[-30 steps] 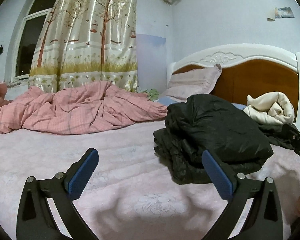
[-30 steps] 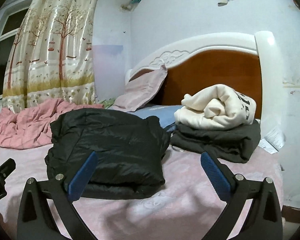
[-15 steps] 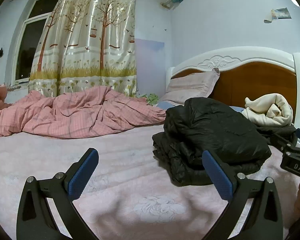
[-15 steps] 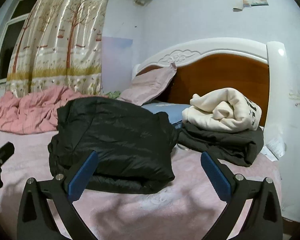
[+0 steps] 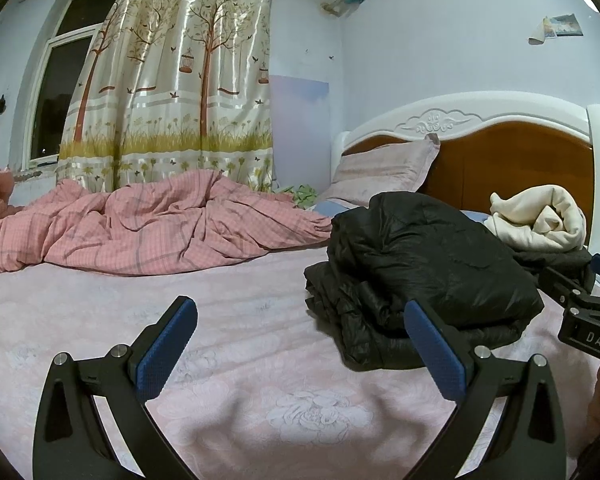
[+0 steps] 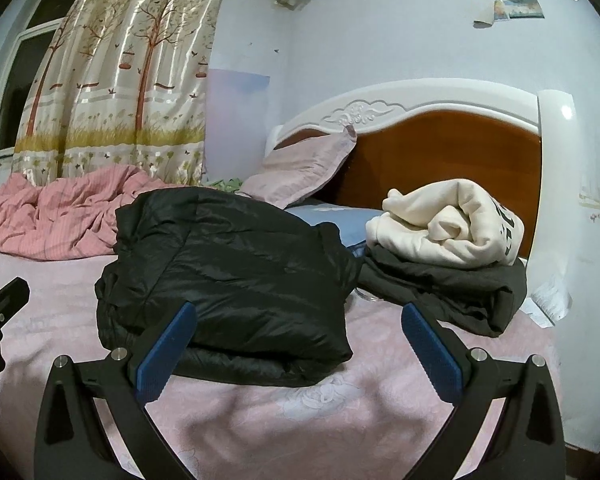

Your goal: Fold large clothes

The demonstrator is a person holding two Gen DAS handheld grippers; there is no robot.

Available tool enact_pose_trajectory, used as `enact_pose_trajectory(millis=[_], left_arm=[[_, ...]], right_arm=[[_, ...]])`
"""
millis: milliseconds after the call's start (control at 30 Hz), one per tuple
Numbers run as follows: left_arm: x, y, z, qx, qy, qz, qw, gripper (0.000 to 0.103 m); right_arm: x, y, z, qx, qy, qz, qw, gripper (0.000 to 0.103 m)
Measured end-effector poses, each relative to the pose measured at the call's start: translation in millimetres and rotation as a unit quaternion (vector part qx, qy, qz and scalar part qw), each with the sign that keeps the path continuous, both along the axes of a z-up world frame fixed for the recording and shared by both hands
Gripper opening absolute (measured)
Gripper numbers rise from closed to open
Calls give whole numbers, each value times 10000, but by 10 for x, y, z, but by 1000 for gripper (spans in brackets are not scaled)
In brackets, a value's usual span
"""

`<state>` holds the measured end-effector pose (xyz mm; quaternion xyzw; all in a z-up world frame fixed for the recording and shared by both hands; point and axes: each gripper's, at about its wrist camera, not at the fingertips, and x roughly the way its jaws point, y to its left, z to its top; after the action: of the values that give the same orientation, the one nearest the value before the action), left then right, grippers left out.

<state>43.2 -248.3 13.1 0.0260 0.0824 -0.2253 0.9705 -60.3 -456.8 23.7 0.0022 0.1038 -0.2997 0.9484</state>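
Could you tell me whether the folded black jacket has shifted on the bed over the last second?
No. The black jacket keeps its place beside the cream garment stack.

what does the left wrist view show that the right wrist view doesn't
Only the left wrist view shows the dark window in full and the right tongs at its edge. Only the right wrist view shows the print on the cream sweater and the paper by the bedpost. Both show the folded black jacket, pink quilt, pillow and headboard.

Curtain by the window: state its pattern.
The curtain is shiny cream with brown trees, birdcages, small birds and yellow-green grass; clearest in the left wrist view.
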Motion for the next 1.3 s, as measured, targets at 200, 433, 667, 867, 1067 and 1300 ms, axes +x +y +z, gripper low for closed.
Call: enact_pose_trajectory(millis=[200,433,667,867,1067,1300], left_arm=[[2,-1,-4,-2,-1,-3,10000,103],[2,2,-7,7,19,0,10000,103],[-2,-15,-5,47,-1,9,10000,103],[-2,-21,-8,53,-3,9,10000,103],[1,-23,-12,57,8,10,10000,103],[2,-18,-12,51,13,4,10000,103]], right_arm=[[28,21,11,-103,3,8,9999,103],[25,9,13,-79,28,20,10000,103],[27,21,11,-80,32,14,10000,103],[31,16,11,-77,30,17,10000,103],[26,16,12,-83,38,18,10000,103],[27,12,13,-77,32,19,10000,103]])
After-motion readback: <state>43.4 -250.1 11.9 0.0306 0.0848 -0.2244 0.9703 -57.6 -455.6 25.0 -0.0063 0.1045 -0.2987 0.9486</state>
